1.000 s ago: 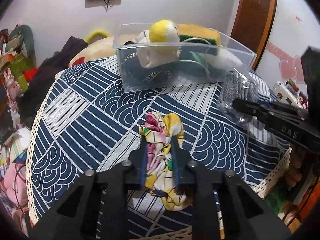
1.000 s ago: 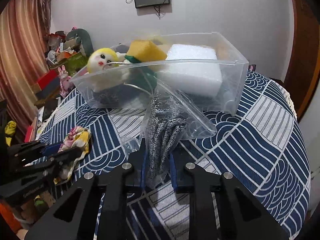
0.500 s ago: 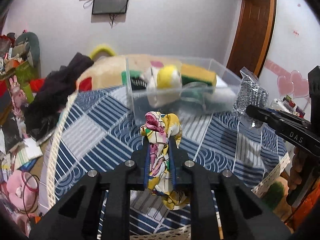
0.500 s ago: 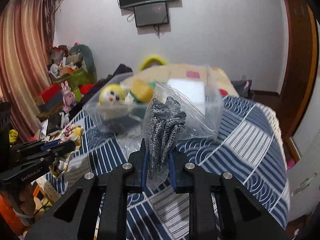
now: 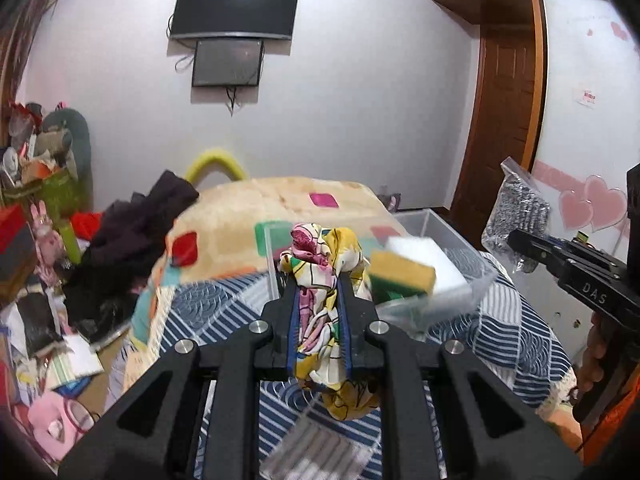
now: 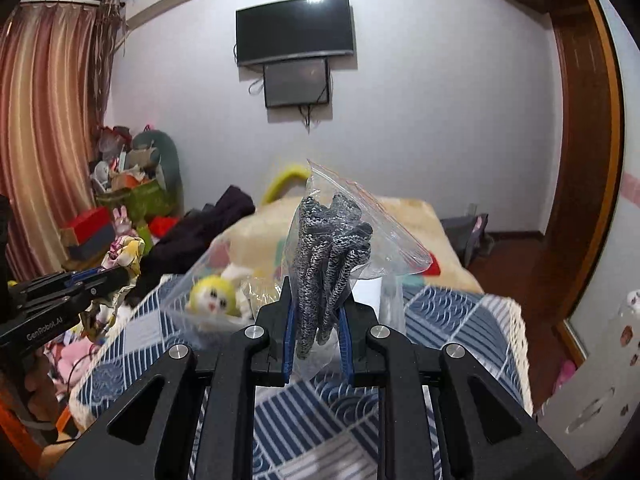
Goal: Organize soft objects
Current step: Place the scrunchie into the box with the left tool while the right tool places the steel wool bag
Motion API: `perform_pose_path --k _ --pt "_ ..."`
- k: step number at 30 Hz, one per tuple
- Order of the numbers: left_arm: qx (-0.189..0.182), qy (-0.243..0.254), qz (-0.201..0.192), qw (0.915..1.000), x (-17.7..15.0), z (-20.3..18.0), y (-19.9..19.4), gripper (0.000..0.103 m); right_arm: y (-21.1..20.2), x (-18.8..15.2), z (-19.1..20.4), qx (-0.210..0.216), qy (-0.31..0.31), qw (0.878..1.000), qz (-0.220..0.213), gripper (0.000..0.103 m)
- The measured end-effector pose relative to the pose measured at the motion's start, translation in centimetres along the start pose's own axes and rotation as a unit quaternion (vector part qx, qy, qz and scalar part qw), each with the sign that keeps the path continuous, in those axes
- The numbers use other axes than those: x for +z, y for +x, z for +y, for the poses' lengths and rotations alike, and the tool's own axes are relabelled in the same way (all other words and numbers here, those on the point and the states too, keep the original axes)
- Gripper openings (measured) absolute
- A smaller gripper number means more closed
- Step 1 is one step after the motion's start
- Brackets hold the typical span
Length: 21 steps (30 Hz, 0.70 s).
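My left gripper [image 5: 318, 280] is shut on a floral cloth [image 5: 320, 264], yellow, pink and white, held up in the air in front of the clear plastic bin [image 5: 456, 236]. The bin holds a yellow-green sponge [image 5: 400, 276] and a white foam block [image 5: 428, 256]. My right gripper [image 6: 318, 304] is shut on a clear zip bag of grey knitted cord [image 6: 332, 248], also raised above the table. The bag shows in the left wrist view [image 5: 516, 216] at the right. A yellow plush toy [image 6: 212, 300] lies in the bin, blurred.
The table has a navy and white patterned cloth [image 5: 516, 336]. Behind it is a bed with a beige blanket [image 5: 256, 208] and dark clothes [image 5: 136, 232]. Clutter and toys fill the left side [image 6: 128, 192]. A wooden door [image 5: 504, 120] stands at the right.
Both grippers have risen well above the table with their loads. The views have tilted up, and the bin now sits lower and farther in each view.
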<state>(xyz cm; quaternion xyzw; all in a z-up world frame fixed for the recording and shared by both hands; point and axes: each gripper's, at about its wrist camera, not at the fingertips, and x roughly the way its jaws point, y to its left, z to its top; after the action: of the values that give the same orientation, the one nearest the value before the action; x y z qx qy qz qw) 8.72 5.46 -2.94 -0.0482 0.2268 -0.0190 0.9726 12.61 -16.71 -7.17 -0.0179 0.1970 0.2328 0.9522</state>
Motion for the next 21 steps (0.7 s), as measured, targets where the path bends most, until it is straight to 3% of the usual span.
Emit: perform_pose_path --k 5,12,21 --pt "-0.001 0.003 0.000 1.0000 1.7 0.1 1.7 0.016 1.6 1.0 0.2 0.000 0.002 1.000 -0.013 0.016" --pt "0.010 0.015 -0.003 0.9998 3.2 -0.2 4.2 0.016 3.9 1.3 0.6 0.004 -0.005 1.000 0.002 0.017" --pt "-0.011 -0.018 0.048 0.9986 2.5 1.2 9.5 0.016 7.1 -0.3 -0.4 0.016 0.022 0.998 0.056 0.017"
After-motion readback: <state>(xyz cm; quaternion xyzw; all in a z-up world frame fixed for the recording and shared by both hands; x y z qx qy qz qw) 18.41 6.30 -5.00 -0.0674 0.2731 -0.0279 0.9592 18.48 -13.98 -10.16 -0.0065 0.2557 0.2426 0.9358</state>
